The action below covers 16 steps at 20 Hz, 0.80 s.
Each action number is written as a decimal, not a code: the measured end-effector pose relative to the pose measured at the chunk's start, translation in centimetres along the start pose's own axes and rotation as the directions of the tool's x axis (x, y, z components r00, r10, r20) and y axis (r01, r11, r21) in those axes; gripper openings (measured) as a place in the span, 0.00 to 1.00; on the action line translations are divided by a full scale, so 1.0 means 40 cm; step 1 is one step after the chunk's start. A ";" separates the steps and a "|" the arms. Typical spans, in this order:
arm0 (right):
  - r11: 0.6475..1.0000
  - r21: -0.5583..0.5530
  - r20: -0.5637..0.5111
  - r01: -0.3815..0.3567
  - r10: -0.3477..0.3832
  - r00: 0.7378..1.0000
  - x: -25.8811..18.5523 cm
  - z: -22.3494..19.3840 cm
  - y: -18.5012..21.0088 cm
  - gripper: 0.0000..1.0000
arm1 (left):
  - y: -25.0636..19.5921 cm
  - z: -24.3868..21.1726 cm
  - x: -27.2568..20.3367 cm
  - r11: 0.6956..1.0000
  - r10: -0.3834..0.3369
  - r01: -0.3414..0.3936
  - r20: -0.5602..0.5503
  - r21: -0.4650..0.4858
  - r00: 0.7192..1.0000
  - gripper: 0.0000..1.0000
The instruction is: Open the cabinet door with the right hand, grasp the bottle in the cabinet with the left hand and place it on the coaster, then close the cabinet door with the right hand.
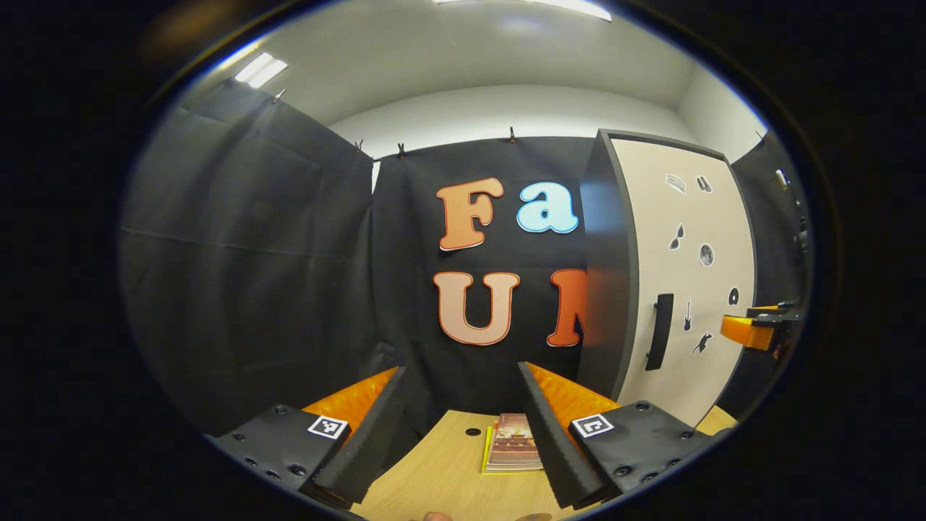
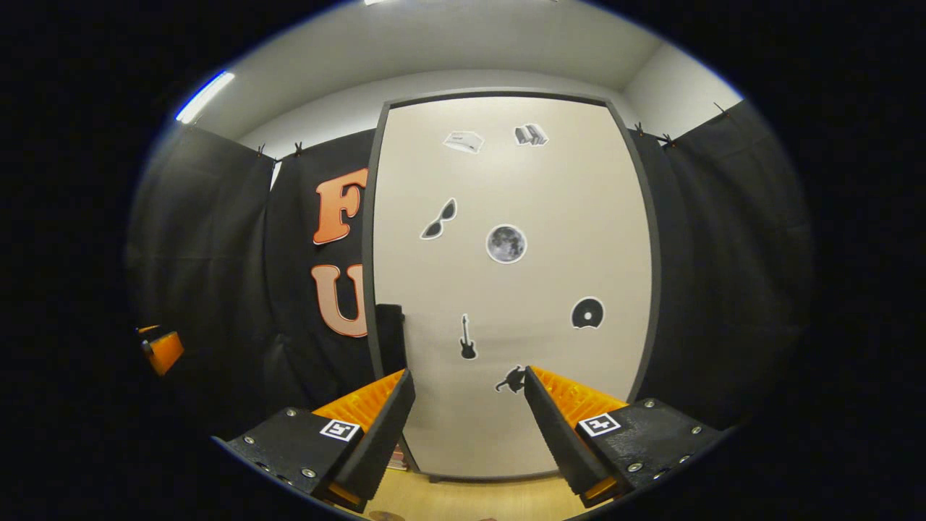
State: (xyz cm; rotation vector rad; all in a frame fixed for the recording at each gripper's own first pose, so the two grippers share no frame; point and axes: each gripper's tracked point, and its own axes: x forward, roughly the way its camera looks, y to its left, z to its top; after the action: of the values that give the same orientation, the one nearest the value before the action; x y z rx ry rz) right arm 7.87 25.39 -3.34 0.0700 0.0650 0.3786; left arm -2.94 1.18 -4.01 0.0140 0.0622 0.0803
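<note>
Door shut; handle (image 2: 389, 339) lies left of right gripper (image 2: 469, 416).
Both grippers spread wide, empty; handle's long axis vertical; left gripper (image 1: 461, 427) farther off.

Ahead of the right gripper (image 2: 469, 427) the cabinet door (image 2: 535, 289) looks like smooth, matt painted board in a pale tone, with flat paper-like stickers (image 2: 506, 243) on it and a dark matt handle (image 2: 391, 329) at its left edge. Below the left gripper (image 1: 463, 434) the tabletop (image 1: 434, 477) shows a light wood-grain finish, smooth with a slight sheen. A book (image 1: 515, 452) between its fingers has a glossy paper cover. The booth wall (image 1: 253, 275) is matt black cloth, softly creased.
</note>
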 end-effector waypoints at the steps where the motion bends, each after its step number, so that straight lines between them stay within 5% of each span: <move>1: 1.000 0.002 -0.003 -0.002 0.002 1.000 0.024 -0.006 0.016 0.94 | 0.004 -0.004 -0.007 1.000 0.002 -0.002 -0.003 -0.003 1.000 0.94; 10: 1.000 -0.005 -0.040 -0.028 0.028 0.999 0.204 -0.057 0.143 0.92 | 0.046 -0.047 -0.038 0.999 0.046 -0.046 -0.030 -0.018 0.998 0.96; 16: 1.000 0.003 -0.080 -0.019 0.019 0.997 0.268 -0.090 0.177 0.68 | 0.071 -0.054 -0.046 0.997 0.070 -0.070 -0.031 -0.015 0.997 0.96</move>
State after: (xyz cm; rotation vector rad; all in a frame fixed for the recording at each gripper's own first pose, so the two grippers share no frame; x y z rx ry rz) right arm 14.93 36.14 -6.90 0.0576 0.1437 0.4001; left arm -5.14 3.89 -6.01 -0.0016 0.0919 0.1512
